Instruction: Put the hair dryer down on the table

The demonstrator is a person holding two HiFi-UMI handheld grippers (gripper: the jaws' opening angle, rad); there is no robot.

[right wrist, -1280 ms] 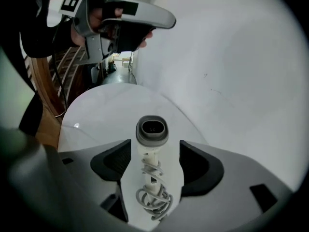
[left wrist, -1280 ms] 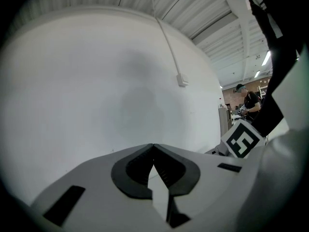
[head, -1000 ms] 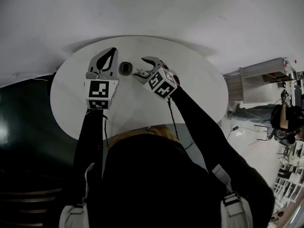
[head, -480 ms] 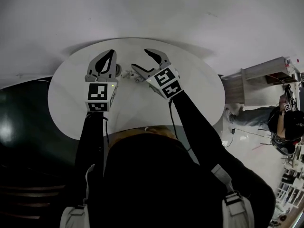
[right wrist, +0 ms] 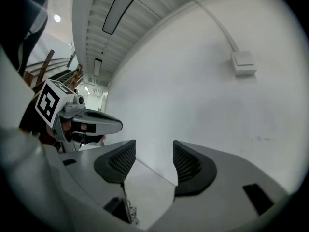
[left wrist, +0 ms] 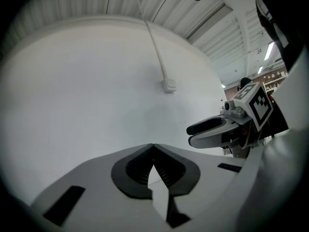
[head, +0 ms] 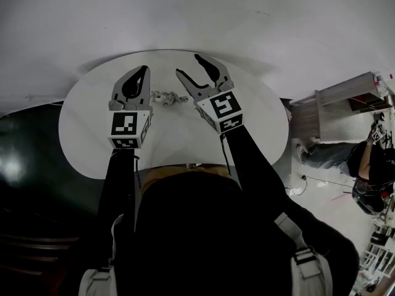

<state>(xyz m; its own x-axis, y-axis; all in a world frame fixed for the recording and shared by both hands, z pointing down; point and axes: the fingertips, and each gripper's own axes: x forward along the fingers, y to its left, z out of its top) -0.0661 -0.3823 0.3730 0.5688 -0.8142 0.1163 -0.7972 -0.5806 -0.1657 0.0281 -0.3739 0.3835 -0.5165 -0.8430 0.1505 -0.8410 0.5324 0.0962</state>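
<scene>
The hair dryer point(head: 165, 96), small and pale grey, lies on the round white table point(head: 247, 134) between my two grippers, touched by neither. My left gripper point(head: 144, 68) hovers to its left, pads together on nothing; its own view shows the tips meeting point(left wrist: 153, 145). Up and to the right of the dryer is my right gripper point(head: 188, 65). Its jaws have just been closing a little, but a clear gap stays between the pads point(right wrist: 154, 146) and nothing is in it. Each gripper shows in the other's view: the right gripper point(left wrist: 212, 129), the left gripper point(right wrist: 104, 124).
Both grippers point at a plain white wall with a cable duct and a small box point(left wrist: 168, 85). A dark floor point(head: 31, 165) lies left of the table. At the right stand a pale shelf unit point(head: 345, 97) and a person point(head: 345, 153).
My right gripper has risen away from the hair dryer and swung right, its jaws a little narrower. The left gripper has drifted slightly. The dryer stays on the table.
</scene>
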